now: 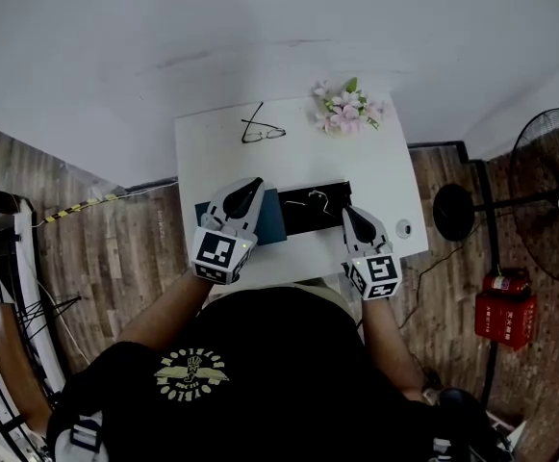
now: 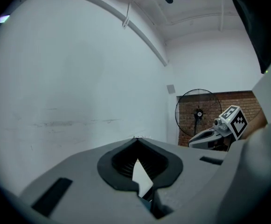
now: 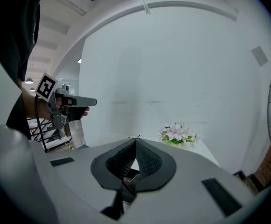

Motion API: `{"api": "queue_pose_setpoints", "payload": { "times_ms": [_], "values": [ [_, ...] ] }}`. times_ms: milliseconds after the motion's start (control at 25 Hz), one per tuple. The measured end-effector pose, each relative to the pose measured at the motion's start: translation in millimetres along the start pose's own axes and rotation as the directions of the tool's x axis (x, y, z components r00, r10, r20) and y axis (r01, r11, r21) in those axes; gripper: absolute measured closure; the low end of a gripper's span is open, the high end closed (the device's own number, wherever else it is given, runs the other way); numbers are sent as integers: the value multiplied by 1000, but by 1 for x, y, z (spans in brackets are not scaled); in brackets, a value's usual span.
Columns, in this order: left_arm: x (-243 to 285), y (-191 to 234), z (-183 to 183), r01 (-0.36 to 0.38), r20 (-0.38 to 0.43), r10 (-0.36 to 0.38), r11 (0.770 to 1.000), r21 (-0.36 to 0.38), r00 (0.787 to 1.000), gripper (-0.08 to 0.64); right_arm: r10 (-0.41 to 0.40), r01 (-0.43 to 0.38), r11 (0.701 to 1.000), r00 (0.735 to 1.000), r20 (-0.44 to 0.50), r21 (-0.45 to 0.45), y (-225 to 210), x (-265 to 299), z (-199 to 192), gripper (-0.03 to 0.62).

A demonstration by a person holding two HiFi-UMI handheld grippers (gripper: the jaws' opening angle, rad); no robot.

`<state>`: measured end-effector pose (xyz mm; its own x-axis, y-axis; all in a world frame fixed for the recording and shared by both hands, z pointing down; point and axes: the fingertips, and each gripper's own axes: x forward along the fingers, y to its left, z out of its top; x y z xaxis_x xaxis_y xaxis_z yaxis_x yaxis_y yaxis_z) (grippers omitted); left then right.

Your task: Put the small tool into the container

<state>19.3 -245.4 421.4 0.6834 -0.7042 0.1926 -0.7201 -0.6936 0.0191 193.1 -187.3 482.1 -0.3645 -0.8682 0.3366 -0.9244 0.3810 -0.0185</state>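
left claw (image 1: 251, 188): jaws together, nothing between them, beside teal pad (image 1: 271, 218) | right claw (image 1: 353, 216): jaws together at the tips, at right end of black container (image 1: 298, 221) | small tool (image 1: 318, 200): thin metal piece lying in container, just left of right claw; contact unclear | all on white surface (image 1: 289, 157)

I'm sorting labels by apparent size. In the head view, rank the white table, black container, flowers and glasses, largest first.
1. white table
2. black container
3. flowers
4. glasses, nearly the flowers' span but much thinner, so those two are close. They share one tabletop, so distance barely matters.
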Motion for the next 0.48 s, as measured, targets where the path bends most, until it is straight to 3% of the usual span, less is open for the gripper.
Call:
{"api": "queue_pose_setpoints", "payload": {
  "times_ms": [240, 480],
  "values": [
    [-13, 4, 29, -5, 47, 4, 1000, 20, 999, 554, -35, 37, 999, 997, 64, -24, 4, -14, 37, 591],
    [-24, 9, 60, 14, 90, -13, 1000, -15, 996, 554, -73, 78, 996, 990, 118, -41, 6, -28, 69, 591]
  ]
}}
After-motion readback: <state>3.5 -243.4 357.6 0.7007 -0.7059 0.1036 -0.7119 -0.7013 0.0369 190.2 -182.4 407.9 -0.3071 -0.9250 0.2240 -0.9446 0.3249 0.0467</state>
